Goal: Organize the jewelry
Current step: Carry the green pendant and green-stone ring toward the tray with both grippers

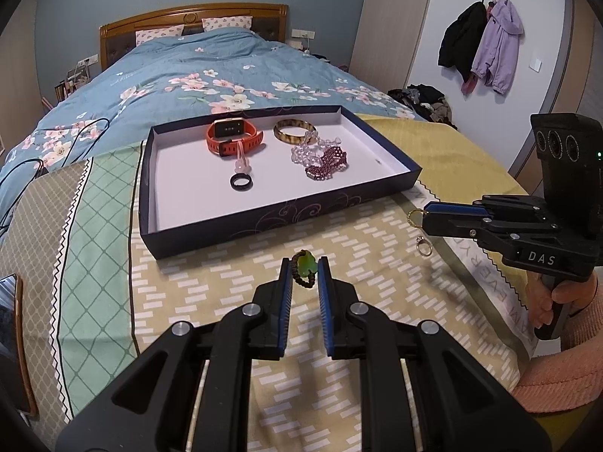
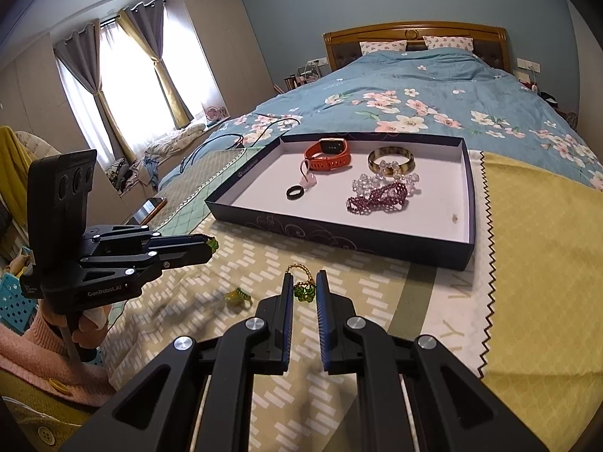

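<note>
**Bed, patterned blanket: both grippers loaded, tray drop next**

Left gripper (image 1: 304, 272) pinches a green-stone bead bracelet (image 1: 303, 268); right gripper (image 2: 304, 287) pinches a gold-chain green charm (image 2: 303, 289). Another trinket (image 2: 236, 296) lies near. Carry both forward into the far tray (image 1: 260, 222), beside the black ring (image 1: 241, 182).

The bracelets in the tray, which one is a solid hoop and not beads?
The amber-brown bangle at the tray's far side: one rigid hoop. The clear bracelet and purple bracelet beside it are strung beads.
</note>
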Demonstrator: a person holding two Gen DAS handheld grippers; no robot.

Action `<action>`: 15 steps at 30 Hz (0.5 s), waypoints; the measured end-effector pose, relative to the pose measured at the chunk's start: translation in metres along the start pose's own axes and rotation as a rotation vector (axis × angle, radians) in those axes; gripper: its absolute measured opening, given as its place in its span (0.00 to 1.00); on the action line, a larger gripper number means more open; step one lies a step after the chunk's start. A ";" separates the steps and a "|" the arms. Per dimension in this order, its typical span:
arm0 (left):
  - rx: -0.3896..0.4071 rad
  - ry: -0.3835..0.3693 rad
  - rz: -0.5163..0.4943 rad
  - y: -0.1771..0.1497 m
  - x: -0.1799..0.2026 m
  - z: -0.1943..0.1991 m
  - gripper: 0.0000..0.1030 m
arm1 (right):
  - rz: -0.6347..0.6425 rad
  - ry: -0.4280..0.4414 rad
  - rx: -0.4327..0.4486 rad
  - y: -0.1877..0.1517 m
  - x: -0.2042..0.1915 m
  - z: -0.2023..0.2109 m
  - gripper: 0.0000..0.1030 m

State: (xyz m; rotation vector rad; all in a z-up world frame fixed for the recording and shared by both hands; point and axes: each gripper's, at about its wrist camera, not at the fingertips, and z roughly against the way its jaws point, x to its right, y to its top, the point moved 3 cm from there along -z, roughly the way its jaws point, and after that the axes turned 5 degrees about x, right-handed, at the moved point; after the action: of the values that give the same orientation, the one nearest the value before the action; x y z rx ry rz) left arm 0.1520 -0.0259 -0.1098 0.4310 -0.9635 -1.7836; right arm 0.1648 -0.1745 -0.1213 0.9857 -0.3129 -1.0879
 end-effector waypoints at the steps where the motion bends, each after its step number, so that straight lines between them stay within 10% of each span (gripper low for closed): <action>1: 0.004 0.001 -0.001 0.001 0.000 0.001 0.13 | 0.001 -0.001 0.003 0.001 0.000 0.000 0.10; 15: 0.040 0.019 -0.016 0.017 -0.001 0.004 0.13 | 0.010 0.001 0.034 0.019 0.002 -0.005 0.10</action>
State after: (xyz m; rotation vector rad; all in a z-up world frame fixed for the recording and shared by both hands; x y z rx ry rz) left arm 0.1596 -0.0259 -0.0943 0.4813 -0.9860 -1.7746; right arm 0.1801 -0.1718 -0.1097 1.0138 -0.3359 -1.0758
